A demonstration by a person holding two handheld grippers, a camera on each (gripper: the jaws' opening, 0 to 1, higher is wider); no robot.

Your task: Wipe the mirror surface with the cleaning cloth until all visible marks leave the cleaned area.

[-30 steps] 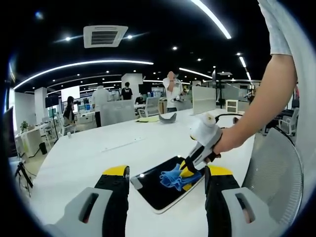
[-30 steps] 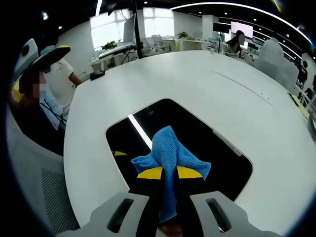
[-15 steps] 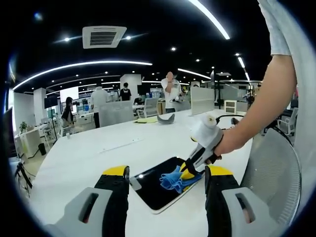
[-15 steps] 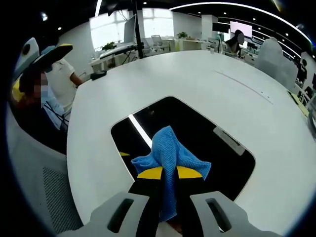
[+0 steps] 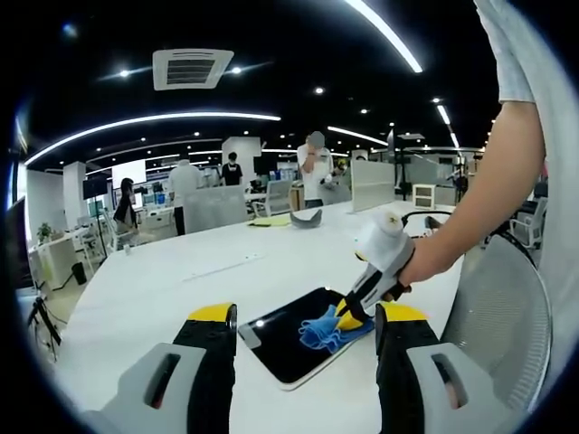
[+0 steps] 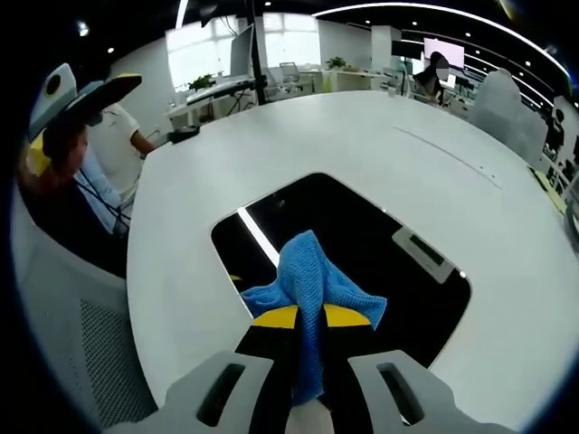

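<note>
Open-plan office, dark ceiling with strip lights, people standing far back; I'm working on a big white table (image 5: 181,271). The mirror (image 6: 362,262) lies flat on it, a dark rounded rectangle reflecting a ceiling light strip.

My right gripper (image 6: 309,318) has its jaws closed tight on the blue cleaning cloth (image 6: 312,280), which bunches up ahead of the yellow tips and presses onto the mirror's near edge. In the left gripper view the same right gripper (image 5: 348,316) comes in from the right with the cloth (image 5: 330,327) on the mirror's (image 5: 289,334) right end.

Key relation: from the right gripper the mirror stretches ahead and out to both sides, long axis running roughly left-far to right-near across that view, so the unwiped glass lies forward of the cloth. My guess is the next stroke pushes away along that glass.

My left gripper (image 5: 308,316) hangs above the table with jaws wide apart, holding nothing, mirror between its tips in view. Right is clearly the nearer one.

No brands or readable writing anywhere. Marks on the glass too small to tell.
</note>
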